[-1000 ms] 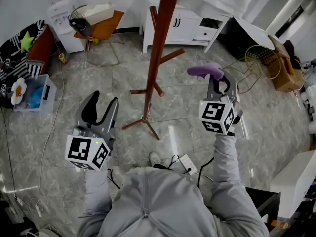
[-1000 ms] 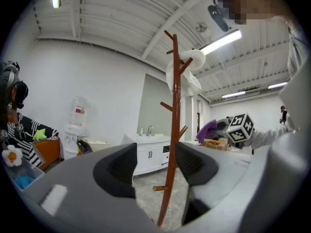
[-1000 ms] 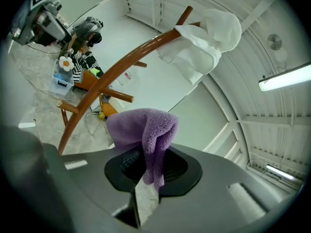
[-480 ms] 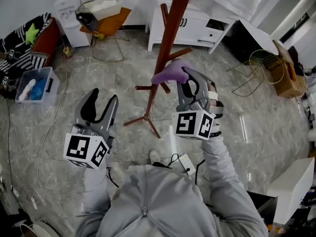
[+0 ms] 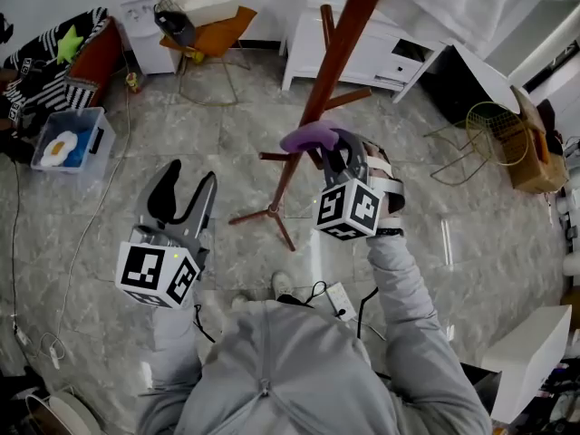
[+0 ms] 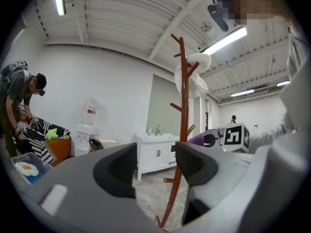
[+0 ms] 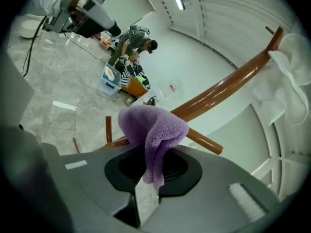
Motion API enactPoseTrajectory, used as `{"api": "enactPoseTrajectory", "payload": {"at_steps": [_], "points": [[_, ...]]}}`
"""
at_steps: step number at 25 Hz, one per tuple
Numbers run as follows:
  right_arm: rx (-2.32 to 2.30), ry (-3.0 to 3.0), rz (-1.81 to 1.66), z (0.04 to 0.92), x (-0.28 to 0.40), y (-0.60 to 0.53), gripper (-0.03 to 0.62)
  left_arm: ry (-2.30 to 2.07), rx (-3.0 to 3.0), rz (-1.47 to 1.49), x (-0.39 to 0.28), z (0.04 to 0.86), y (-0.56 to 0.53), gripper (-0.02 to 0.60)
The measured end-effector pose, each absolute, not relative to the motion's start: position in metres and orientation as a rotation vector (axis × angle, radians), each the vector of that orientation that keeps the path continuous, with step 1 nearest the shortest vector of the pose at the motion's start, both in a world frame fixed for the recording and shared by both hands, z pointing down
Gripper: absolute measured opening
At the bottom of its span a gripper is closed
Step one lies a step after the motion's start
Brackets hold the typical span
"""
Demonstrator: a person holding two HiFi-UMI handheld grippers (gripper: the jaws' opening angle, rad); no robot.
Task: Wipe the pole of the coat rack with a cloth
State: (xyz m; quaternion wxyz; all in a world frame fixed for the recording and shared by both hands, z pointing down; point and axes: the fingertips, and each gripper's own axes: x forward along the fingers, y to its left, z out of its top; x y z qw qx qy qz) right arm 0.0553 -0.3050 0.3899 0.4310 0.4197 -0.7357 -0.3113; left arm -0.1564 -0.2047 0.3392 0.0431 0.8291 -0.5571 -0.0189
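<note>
Head view crops the pole overhead; right tool pinches the cloth, left tool spread.

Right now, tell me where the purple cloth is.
Centre of the head view: the purple cloth is pinched in the jaws of the right gripper, right beside the coat rack pole, near its lower pegs.
</note>
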Motion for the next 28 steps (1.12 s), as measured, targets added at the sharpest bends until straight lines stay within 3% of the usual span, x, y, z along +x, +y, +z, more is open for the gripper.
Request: {"api": "enactPoseTrajectory", "payload": {"at_steps": [28], "points": [[0.884,-1.802,-0.801,0.384,0.083,-0.213,0.054,-1.563,2.622,-0.077,-0.121,0.341,-0.214,0.267]]}}
